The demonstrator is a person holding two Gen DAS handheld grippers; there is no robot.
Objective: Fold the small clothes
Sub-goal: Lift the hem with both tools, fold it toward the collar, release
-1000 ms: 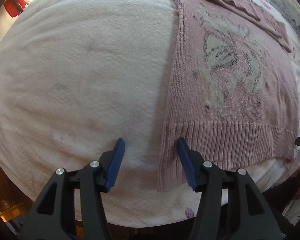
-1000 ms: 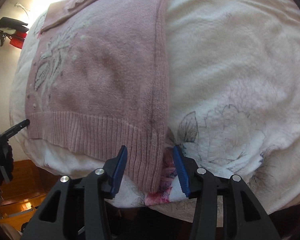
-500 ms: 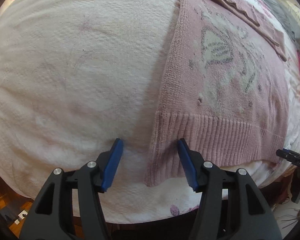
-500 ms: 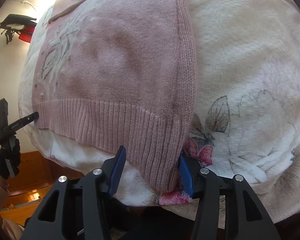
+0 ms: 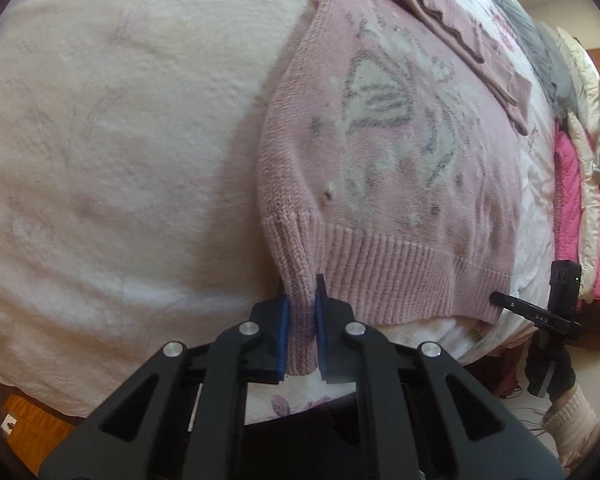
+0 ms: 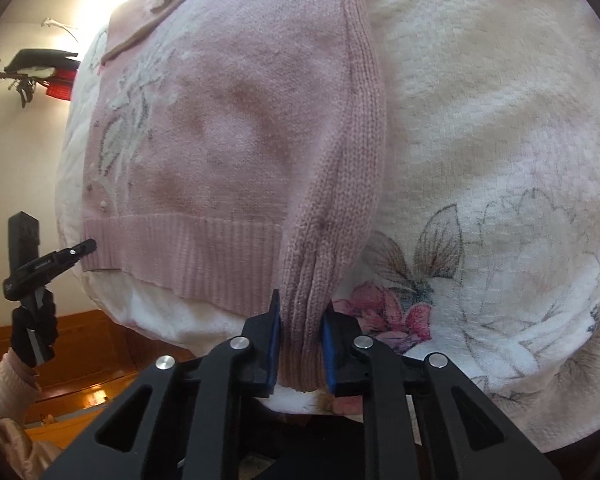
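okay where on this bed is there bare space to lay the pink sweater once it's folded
Bare white textured blanket lies left of the pink knitted sweater, beyond the left gripper. More lies right of it, around the printed flowers by the right gripper. Crowded: the stacked pink and white quilts at the far right edge.

We hold both hand-held grippers low and level: the left (image 5: 301,334) and the right (image 6: 300,348) each clamped on knit hem.
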